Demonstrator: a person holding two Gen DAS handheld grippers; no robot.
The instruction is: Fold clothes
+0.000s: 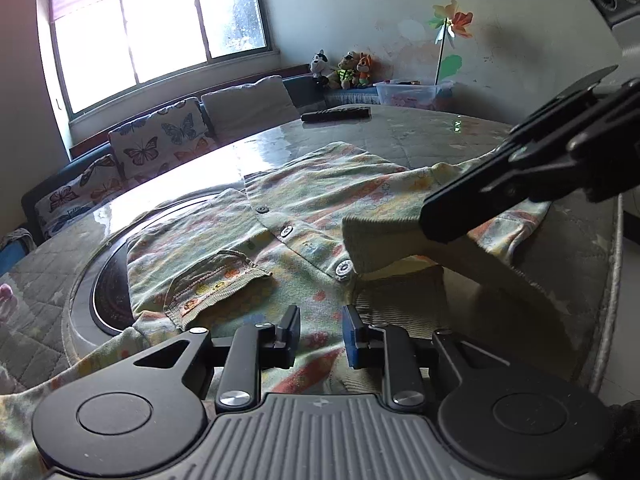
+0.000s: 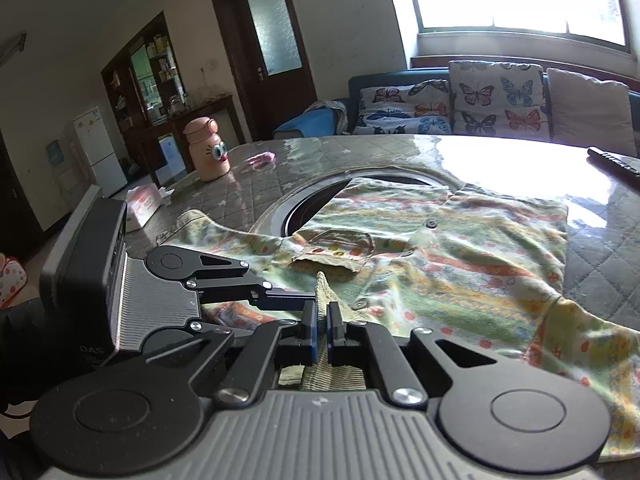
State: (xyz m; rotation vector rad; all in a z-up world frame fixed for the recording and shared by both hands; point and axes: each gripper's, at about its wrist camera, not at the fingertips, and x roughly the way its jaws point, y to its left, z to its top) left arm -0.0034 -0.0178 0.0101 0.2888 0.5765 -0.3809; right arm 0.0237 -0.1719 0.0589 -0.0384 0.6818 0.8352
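While the shirt point(image 1: 304, 208) lay spread front-up on the bench point(image 1: 420, 128), its patterned body w/ snap buttons down the placket and a chest pocket point(image 1: 216, 280) covered part of a dark round inset point(image 1: 110, 292) in the bench top. One ribbed cuff point(image 1: 376, 244) was lifted off the cloth and folded in over the shirt's front. Right gripper point(image 2: 322, 330) had its jaws pressed nearly together, pinching that cuff point(image 2: 322, 288) between the blue pads; in the left wrist view the same gripper point(image 1: 444, 220) reached in from the right, tip on the cuff. Left gripper point(image 1: 321, 334) hovered low over the hem area, jaws spread, nothing between them; from the right wrist view it point(image 2: 280, 294) sat just beside the right one, near the pocket point(image 2: 336, 254).

Further out on the bench: a remote point(image 1: 336, 114) near the far edge, a pink cartoon bottle point(image 2: 208, 150), a tissue pack point(image 2: 144, 206). Beyond the bench, a sofa w/ butterfly cushions point(image 2: 496, 96) under the window point(image 1: 156, 28), plush toys point(image 1: 344, 68) and a paper pinwheel point(image 1: 452, 24) by the wall.
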